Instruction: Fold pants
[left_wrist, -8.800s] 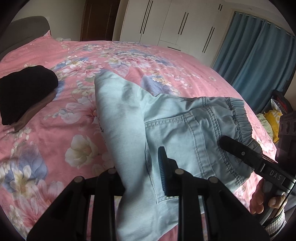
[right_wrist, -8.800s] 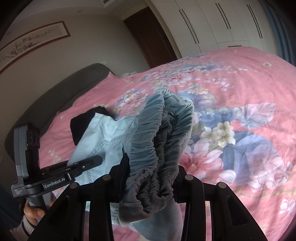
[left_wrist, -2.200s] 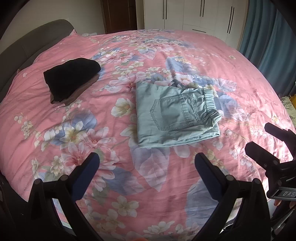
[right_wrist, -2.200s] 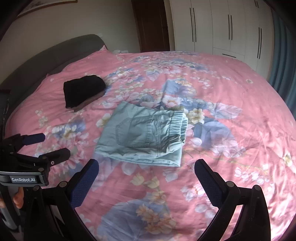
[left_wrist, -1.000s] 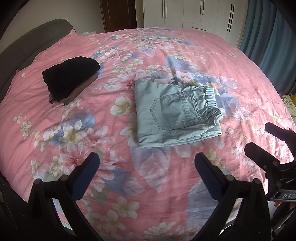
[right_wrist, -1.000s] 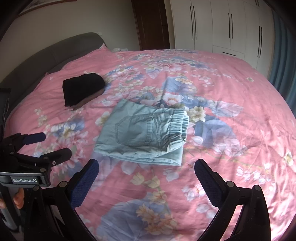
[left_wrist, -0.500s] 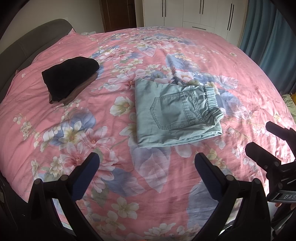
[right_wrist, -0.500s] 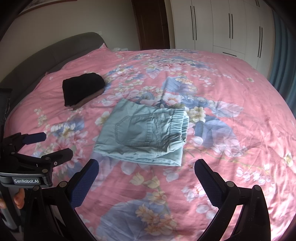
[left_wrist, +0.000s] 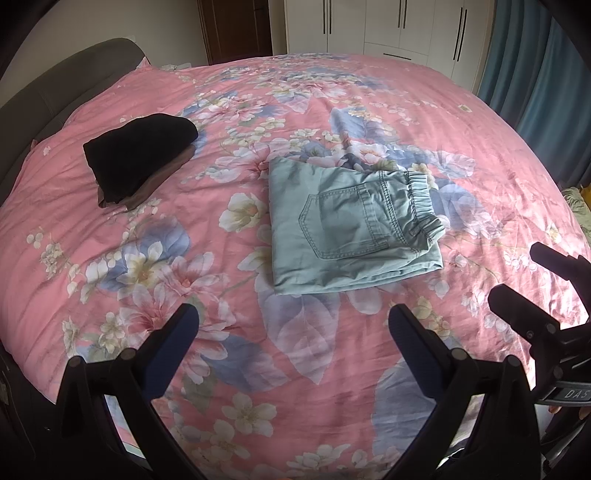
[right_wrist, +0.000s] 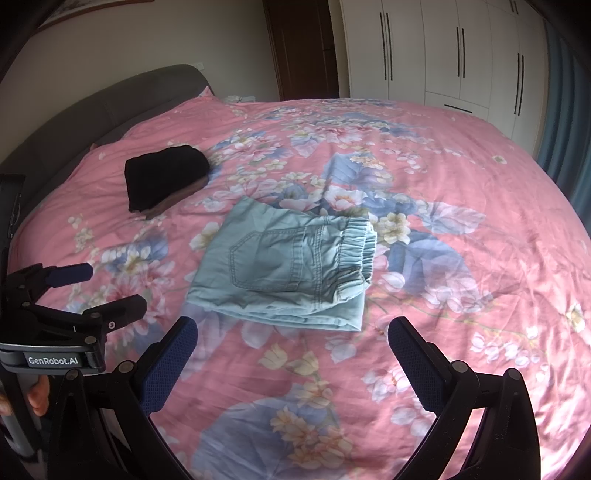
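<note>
Nearly nothing has shifted over the last second, though much has since the oldest frames, where both tongs were clamped on the lifted denim: now the pants (left_wrist: 343, 225) lie folded and released.

From the left wrist view, the left gripper (left_wrist: 291, 332) hangs low over the near edge of the pink floral bedspread (left_wrist: 147, 236), its blue-padded fingers (left_wrist: 177, 332) spread wide with nothing between them. The pale denim pants sit mid-bed as a flat, roughly square packet, back pocket up, elastic waistband toward the right, well apart from the tongs. A folded black garment (left_wrist: 140, 155) rests further off to the left, near the headboard side. The right gripper (left_wrist: 532, 291) shows at the right edge, fingers apart and empty.

From the right wrist view, the right gripper (right_wrist: 291, 332) is held level and drawn back toward the foot of the bed, tongs wide apart — the pants (right_wrist: 284, 266) lie just ahead of them, untouched. The left gripper (right_wrist: 85, 291) appears at the left, likewise spread, a hand (right_wrist: 37, 398) wrapped on its handle below.

The fold looks finished, in my judgement. Doing this last step well means keeping both tools clear so no pad snags a hem; the lower layers jut slightly at the near edge, which a light press could square up.
</note>
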